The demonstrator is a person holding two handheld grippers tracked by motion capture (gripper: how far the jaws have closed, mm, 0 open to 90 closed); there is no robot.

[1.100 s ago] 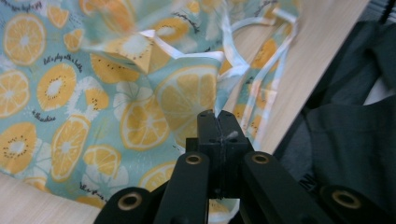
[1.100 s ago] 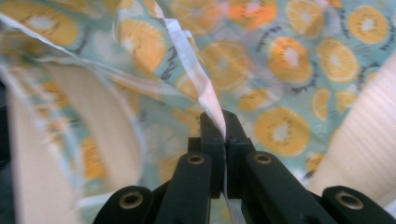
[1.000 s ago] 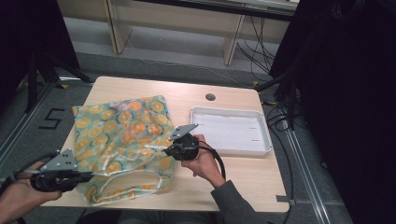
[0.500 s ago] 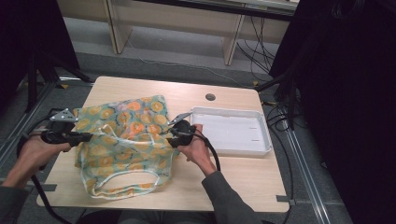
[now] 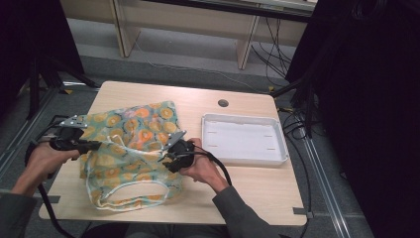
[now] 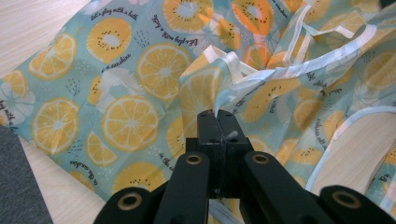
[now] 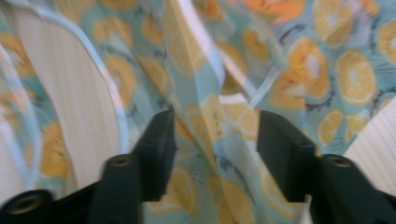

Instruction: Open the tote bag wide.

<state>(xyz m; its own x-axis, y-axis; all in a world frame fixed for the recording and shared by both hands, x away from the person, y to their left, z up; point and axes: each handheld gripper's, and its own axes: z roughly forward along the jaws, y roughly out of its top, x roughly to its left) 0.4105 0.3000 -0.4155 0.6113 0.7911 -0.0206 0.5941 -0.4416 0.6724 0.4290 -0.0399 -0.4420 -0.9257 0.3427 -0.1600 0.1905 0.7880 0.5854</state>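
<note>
your left gripper [image 6: 217, 122] is clenched on a fold of the lemon-print cloth [image 5: 132, 148], pinching the white-trimmed edge [image 6: 243, 77] at the cloth's left side, as the left gripper view shows. your right gripper [image 7: 212, 135] has just been opening: its jaws stand apart with a ridge of cloth between them, and the pads do not press on it, so that side is released. the cloth lies rumpled on the left half of the table [image 5: 237, 191], its white strap loop [image 5: 130, 194] trailing toward your near edge, well apart from the white tray [image 5: 245, 119] at the right. by the look of it, the work of arranging the cloth is only partly done: one side is pulled out and held, but the middle is bunched and nothing is folded flat yet.
</note>
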